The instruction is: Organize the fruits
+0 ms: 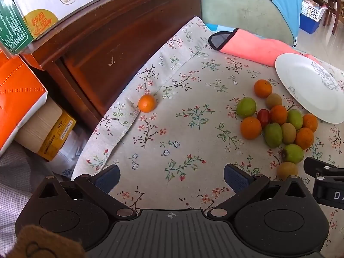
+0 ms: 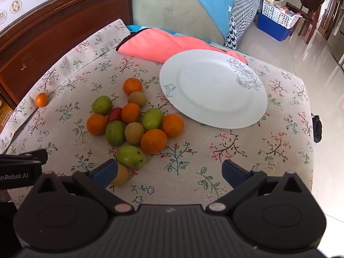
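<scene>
A: In the left wrist view, what lay ahead of the left gripper (image 1: 172,175)?

B: A lone orange (image 1: 146,103) sat near the far left edge of the flowered cloth (image 1: 193,133) on the table, well apart from the fruit pile (image 1: 279,122) at the right, which lay just beside the white plate (image 1: 301,86). The fingers (image 1: 108,175) stood as wide as they go, with nothing between them but cloth.

A: How would that orange have handled?

B: Light, round and fairly firm, I'd judge, with a smooth peel, so apt to roll on the soft cloth. A grip across its middle seemed the safest.

A: And the right wrist view?

B: The right gripper (image 2: 169,171) was equally wide open and held nothing. Its left finger (image 2: 105,171) was near a yellowish fruit (image 2: 121,175), possibly touching it, though the finger hid part of it. A green fruit (image 2: 131,156) lay just beyond, at the pile's near edge.

A: Any care needed there?

B: The small red fruit (image 2: 114,114) was wedged among oranges and green ones, so the outer pieces looked easier to take first. The green ones seemed hard; the plate was empty, and being crockery it called for gentle placing
</scene>
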### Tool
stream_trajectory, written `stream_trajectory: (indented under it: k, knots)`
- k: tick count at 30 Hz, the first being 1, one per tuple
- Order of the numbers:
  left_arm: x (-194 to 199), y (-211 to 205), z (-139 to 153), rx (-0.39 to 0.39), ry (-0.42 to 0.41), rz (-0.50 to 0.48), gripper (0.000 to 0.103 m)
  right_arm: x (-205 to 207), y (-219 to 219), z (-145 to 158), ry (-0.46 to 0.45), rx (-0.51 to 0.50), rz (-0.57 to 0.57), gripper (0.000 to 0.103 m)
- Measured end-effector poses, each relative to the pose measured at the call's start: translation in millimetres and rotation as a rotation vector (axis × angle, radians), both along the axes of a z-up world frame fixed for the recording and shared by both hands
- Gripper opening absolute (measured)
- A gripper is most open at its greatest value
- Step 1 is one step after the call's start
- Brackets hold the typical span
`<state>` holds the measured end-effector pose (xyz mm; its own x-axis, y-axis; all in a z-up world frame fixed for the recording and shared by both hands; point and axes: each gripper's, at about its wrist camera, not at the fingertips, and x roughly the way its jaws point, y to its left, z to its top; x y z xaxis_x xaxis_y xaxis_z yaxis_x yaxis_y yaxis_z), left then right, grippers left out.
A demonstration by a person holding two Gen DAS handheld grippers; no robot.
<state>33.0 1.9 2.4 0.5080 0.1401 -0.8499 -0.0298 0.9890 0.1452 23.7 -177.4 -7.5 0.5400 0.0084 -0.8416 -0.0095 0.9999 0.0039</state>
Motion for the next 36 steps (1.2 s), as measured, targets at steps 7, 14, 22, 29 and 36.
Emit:
stream_trajectory:
  k: [7,14,22,29,36]
  knots:
    - [-1,-4,-1,0.007,0.0,-0.011,0.103,2,3,-6,0.003,-0.012,-0.007,0.102]
    - [-3,-7,-2,0.016,-0.004,-0.018,0.103,3,7,-10,0.001,-0.008,0.01,0.102]
    - [-3,-8,-3,0.024,-0.009,-0.014,0.103,4,9,-11,0.003,-0.013,0.006,0.102]
    - [-3,-8,-3,0.024,-0.01,-0.015,0.103,4,9,-13,0.008,-0.002,0.006,0.102]
    - [-3,-9,-3,0.024,-0.009,-0.015,0.103,4,10,-14,0.022,0.015,0.01,0.1]
